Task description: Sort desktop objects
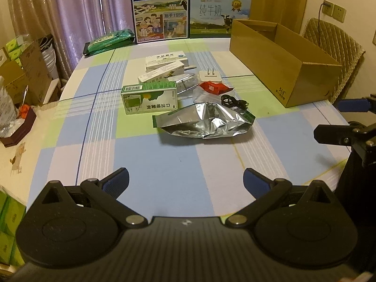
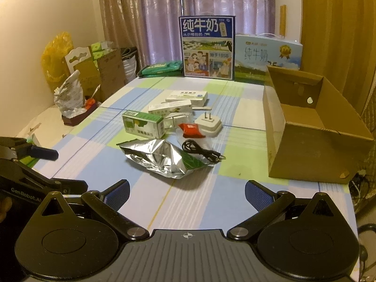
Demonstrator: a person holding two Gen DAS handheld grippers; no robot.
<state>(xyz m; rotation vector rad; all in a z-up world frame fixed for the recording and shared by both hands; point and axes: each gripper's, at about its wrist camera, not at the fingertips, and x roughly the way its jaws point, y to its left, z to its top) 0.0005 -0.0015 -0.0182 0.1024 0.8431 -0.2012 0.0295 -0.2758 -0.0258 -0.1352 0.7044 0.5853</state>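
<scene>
A cluster of small items lies mid-table: a crumpled silver foil bag point(image 1: 206, 122) point(image 2: 162, 158), a green medicine box point(image 1: 150, 97) point(image 2: 143, 124), two white boxes point(image 1: 164, 67) point(image 2: 178, 103), a white plug adapter point(image 1: 209, 77) point(image 2: 208, 124), a red sachet point(image 1: 215, 87) point(image 2: 191, 130) and a coiled black cable point(image 1: 235, 103) point(image 2: 199, 151). An empty cardboard box point(image 1: 282, 63) point(image 2: 312, 129) stands to their right. My left gripper point(image 1: 185, 183) is open and empty, well short of the foil bag. My right gripper point(image 2: 186, 195) is likewise open and empty near the table's front.
Two milk cartons point(image 1: 161, 8) point(image 2: 208, 47) stand at the table's far edge, with a green packet point(image 1: 109, 41) beside them. Boxes and bags crowd the floor at left point(image 2: 94, 70). A padded chair point(image 1: 333, 47) stands behind the cardboard box. The other gripper shows at each view's side.
</scene>
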